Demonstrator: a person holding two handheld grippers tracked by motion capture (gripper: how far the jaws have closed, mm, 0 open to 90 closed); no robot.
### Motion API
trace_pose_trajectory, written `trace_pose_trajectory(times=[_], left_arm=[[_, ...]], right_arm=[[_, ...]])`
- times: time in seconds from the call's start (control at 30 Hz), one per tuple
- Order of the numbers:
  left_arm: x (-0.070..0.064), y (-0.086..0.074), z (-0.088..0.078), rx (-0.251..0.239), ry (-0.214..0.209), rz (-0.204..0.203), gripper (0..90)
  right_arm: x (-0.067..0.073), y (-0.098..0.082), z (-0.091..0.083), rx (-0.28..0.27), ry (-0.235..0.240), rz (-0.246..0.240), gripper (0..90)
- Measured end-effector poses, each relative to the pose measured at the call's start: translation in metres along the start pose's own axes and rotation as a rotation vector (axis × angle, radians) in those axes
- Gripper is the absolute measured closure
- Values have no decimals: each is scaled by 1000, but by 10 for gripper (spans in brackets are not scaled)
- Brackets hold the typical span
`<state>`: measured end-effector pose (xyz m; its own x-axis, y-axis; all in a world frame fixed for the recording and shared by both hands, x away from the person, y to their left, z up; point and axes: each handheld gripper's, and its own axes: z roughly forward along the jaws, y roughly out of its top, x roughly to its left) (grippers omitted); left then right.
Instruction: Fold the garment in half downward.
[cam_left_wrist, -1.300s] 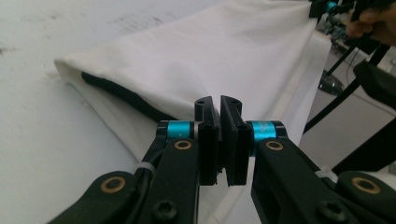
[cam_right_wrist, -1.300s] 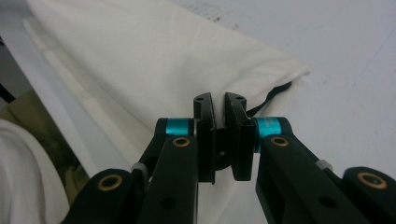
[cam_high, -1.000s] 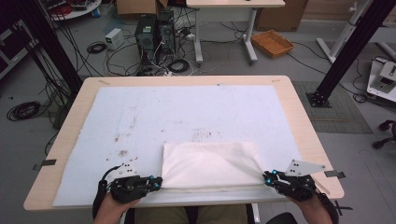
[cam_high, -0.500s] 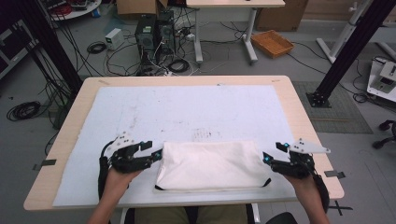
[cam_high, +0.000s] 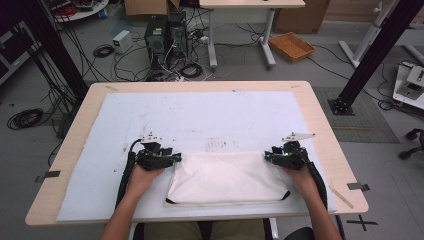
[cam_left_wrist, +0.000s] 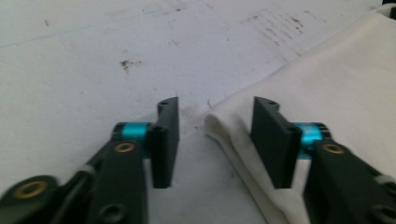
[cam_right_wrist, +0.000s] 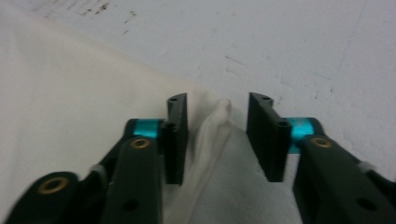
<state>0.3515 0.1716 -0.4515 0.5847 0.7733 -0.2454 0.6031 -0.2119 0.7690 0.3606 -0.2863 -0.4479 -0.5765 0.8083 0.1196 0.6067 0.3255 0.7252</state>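
A folded white cloth (cam_high: 227, 177) is lying on the pale mat (cam_high: 200, 120) that is covering the wooden table (cam_high: 320, 130), close to the near edge and roughly midway between the left and right edges. A thin dark trim is showing along the cloth's near edge and at its near corners.

The left gripper (cam_high: 172, 159) is sitting at the cloth's far-left corner, with the person's left hand (cam_high: 142, 175) wrapped around its body. In the left gripper view (cam_left_wrist: 215, 135) its jaws are standing apart, having just been closing. The rounded folded corner of the cloth is lying between them, nearer the right-hand jaw, which is resting over the fabric, while the left-hand jaw is sitting over bare mat. The pads are not pressing on the cloth, so the corner is lying loose.

The right gripper (cam_high: 270, 158) is sitting at the cloth's far-right corner, with the right hand (cam_high: 300, 175) behind it. In the right gripper view (cam_right_wrist: 217, 137) its jaws are likewise standing apart after just closing inward. A raised ridge of fabric is standing up between them, with gaps on both sides, so the cloth is not yet being pinched.

Beyond the far edge of the table, computer towers (cam_high: 167, 35) and tangled cables (cam_high: 185, 70) are sitting on the floor, and an orange tray (cam_high: 291, 46) is lying farther right.
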Motion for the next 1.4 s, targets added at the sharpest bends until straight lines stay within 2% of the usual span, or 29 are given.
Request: trace_pose_trajectory(times=[0.1, 0.13, 0.2, 0.33, 0.37, 0.43, 0.53, 0.63, 0.77, 0.83, 0.87, 0.9, 1.0, 1.03, 1.07, 1.1, 1.17, 1.3, 1.4], left_arm=[[-4, 0, 1, -12, -27, 20, 817], [-6, 0, 1, -24, -21, 25, 865], [-8, 2, -1, -66, -10, 28, 872], [-8, 7, -6, -162, -20, -8, 874], [-8, 7, -6, -162, -20, -8, 874], [-7, 13, -4, -189, -9, -29, 874], [-5, 21, 2, -207, 9, -58, 874], [-3, 26, 10, -225, 17, -96, 873], [-3, 29, 17, -242, 23, -97, 871], [-4, 29, 16, -242, 21, -86, 811], [-3, 28, 15, -249, 20, -80, 727], [-3, 28, 12, -253, 16, -71, 619], [-4, 24, 1, -282, 26, -30, 432], [-4, 24, 1, -282, 26, -30, 373], [-5, 21, -7, -312, 43, -13, 264], [-5, 18, -12, -326, 44, 8, 224], [-4, 14, -18, -344, 33, 20, 208], [-1, 4, -30, -361, 7, 37, 208], [-1, -3, -37, -377, -4, 73, 209]], right_arm=[[2, -2, -1, 2, 33, -17, 811], [4, -2, -1, -1, 28, -34, 834], [5, -2, -3, -1, 17, -58, 851], [0, 1, -10, -46, -20, -49, 857], [0, 1, -10, -46, -20, -49, 857], [-6, 7, -15, -93, -67, -48, 858], [-14, 14, -16, -135, -80, -39, 857], [-19, 19, -15, -146, -113, -38, 857], [-24, 23, -13, -167, -156, -40, 856], [-26, 22, -10, -160, -147, -25, 837], [-25, 21, -9, -155, -149, -26, 781], [-25, 20, -8, -147, -154, -17, 666], [-25, 19, -12, -159, -176, 6, 394], [-25, 19, -12, -159, -176, 6, 394], [-24, 14, -19, -206, -168, 25, 276], [-23, 13, -21, -218, -169, 25, 252], [-21, 10, -23, -235, -162, 18, 218], [-14, 4, -30, -264, -134, -25, 214], [-9, 1, -35, -280, -111, -49, 214]])
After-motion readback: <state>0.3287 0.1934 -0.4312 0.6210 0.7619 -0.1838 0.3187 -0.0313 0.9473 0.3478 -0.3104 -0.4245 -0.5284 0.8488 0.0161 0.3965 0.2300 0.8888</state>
